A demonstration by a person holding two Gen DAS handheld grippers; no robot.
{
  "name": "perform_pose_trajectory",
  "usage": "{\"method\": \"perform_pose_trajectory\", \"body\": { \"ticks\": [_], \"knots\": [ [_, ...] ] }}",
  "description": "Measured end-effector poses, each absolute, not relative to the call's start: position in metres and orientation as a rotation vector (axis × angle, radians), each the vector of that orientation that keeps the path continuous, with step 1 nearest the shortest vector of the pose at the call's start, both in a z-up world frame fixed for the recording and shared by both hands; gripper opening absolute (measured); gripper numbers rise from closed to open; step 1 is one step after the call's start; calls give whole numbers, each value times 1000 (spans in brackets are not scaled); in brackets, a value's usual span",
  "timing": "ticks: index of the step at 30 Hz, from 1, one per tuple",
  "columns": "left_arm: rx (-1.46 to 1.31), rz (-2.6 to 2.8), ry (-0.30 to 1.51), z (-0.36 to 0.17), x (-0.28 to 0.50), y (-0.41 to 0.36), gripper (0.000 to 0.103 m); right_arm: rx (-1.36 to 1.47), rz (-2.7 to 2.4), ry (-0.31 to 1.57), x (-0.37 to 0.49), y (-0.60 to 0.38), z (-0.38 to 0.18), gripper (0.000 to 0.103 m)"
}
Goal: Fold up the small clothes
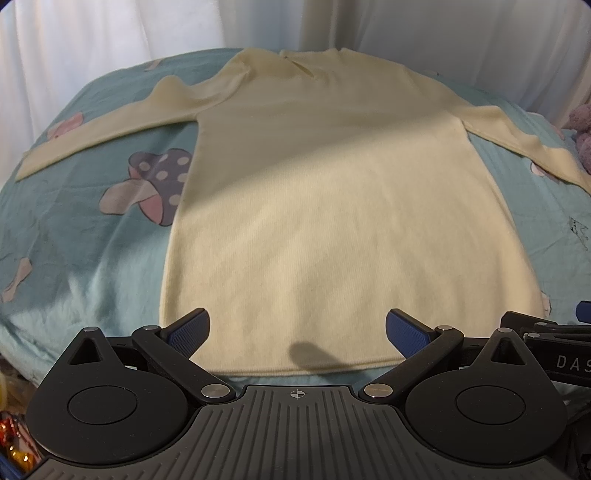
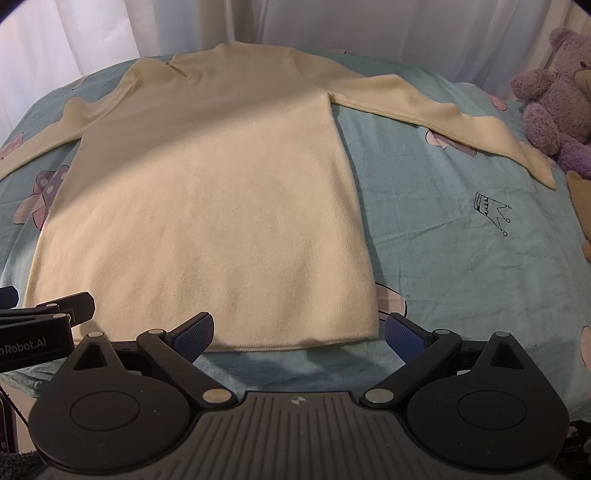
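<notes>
Spreading wide on both sides, blue pads [image 1: 192,330] of the left gripper [image 1: 297,330] gaping apart with nothing between them, hanging over the near hem toward its left stretch. Gaping just as wide on the right gripper [image 2: 299,332], gripping nothing, straddling the hem's near right corner, one pad [image 2: 402,334] sitting just off the cloth over bare sheet. Lying flat between and beyond the fingers, a cream knit sweater [image 2: 207,192], body spread smooth, collar at the far end with a short zip [image 2: 177,70], hem [image 1: 295,367] running along the near edge of the bed. Stretching outward and toward the near side, the left sleeve [image 1: 92,136] and the right sleeve [image 2: 443,118], each resting on the teal printed sheet [image 2: 461,258]. Sitting well beyond the right cuff, a purple plush bear [image 2: 557,96]; hanging behind everything, pale curtains [image 1: 110,33]. Judging by the fine rib and soft drape: probably light, limp, a little stretchy, sagging wherever unsupported, clinging slightly to the sheet and not sliding freely. Likely best pinching both layers at a hem corner or at a cuff, closing well into the knit so as not to lift only the top layer, and moving slowly to avoid dragging wrinkles into the body.
</notes>
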State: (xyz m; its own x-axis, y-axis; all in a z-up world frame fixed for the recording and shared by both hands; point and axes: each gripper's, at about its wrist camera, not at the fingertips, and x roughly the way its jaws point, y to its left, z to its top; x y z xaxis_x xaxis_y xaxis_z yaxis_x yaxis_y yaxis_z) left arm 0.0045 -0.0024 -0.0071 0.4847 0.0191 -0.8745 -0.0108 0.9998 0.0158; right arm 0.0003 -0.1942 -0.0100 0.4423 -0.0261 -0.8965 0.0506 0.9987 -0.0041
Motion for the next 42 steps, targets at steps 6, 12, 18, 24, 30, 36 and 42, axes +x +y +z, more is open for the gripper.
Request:
{"method": "perform_pose_trajectory", "body": {
  "ticks": [6,12,18,24,30,36,42],
  "knots": [
    [10,19,1069,-8,6,-3,103,30,-51,1116,1,-195,-10,99],
    [11,22,1075,-8,8,-3,103,31,-49,1116,2,-195,-10,99],
    [17,21,1080,-10,8,-4,103,39,-54,1121,3,-196,-12,99],
    [14,24,1085,-11,9,-4,103,33,-49,1129,4,-195,-15,99],
    [14,22,1092,-12,10,-3,103,38,-54,1128,5,-196,-15,99],
    [10,25,1095,-13,11,-3,103,40,-55,1130,4,-196,-16,99],
    [17,22,1099,-14,12,-4,103,44,-55,1134,4,-196,-17,99]
  ]
}}
